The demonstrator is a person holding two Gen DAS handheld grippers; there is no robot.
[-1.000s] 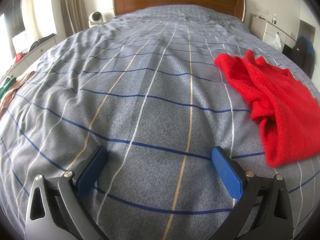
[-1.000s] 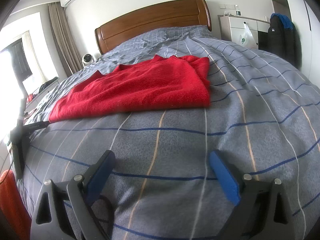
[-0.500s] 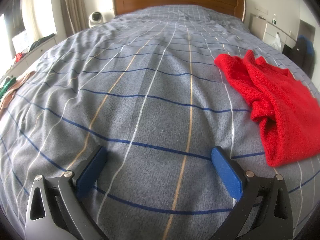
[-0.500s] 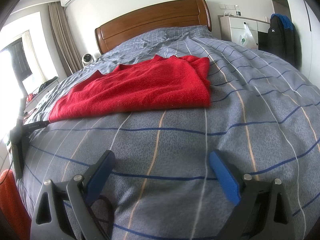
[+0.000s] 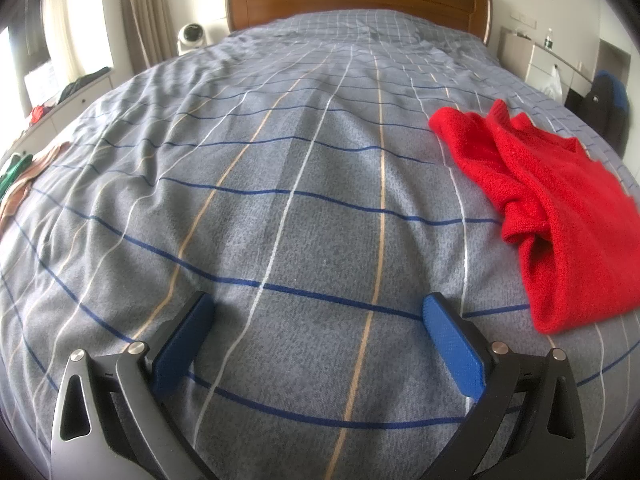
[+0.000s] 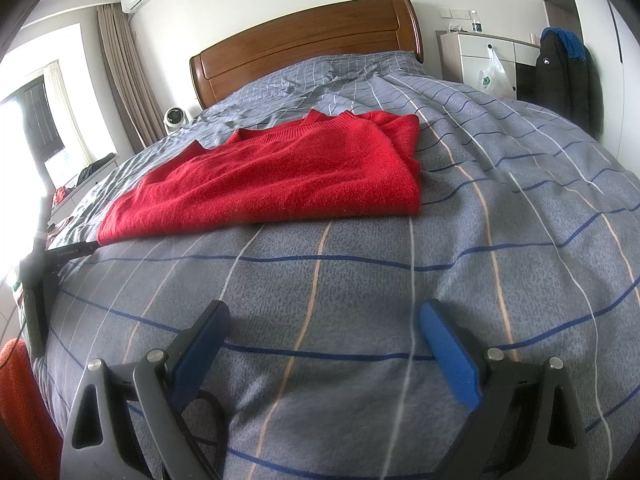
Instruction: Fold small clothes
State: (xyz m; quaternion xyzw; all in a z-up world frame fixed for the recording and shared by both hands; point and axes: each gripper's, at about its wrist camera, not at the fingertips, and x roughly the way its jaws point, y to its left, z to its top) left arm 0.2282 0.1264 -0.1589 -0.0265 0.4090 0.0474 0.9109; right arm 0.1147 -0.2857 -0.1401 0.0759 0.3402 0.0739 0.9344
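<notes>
A red knit sweater [image 6: 280, 176] lies folded on the grey checked bedspread [image 6: 440, 264]. In the left wrist view the red sweater [image 5: 560, 208] lies to the right, with a rumpled sleeve at its left side. My left gripper [image 5: 316, 324] is open and empty, low over bare bedspread [image 5: 280, 200], to the left of the sweater. My right gripper [image 6: 324, 328] is open and empty over bare bedspread, in front of the sweater's near edge.
A wooden headboard [image 5: 356, 0] stands at the far end. Other clothes [image 5: 20, 176] lie at the bed's left edge. A black stand [image 6: 36, 264] is at the left of the right wrist view. A white cabinet [image 6: 484, 64] and a dark jacket [image 6: 568, 76] are at the right.
</notes>
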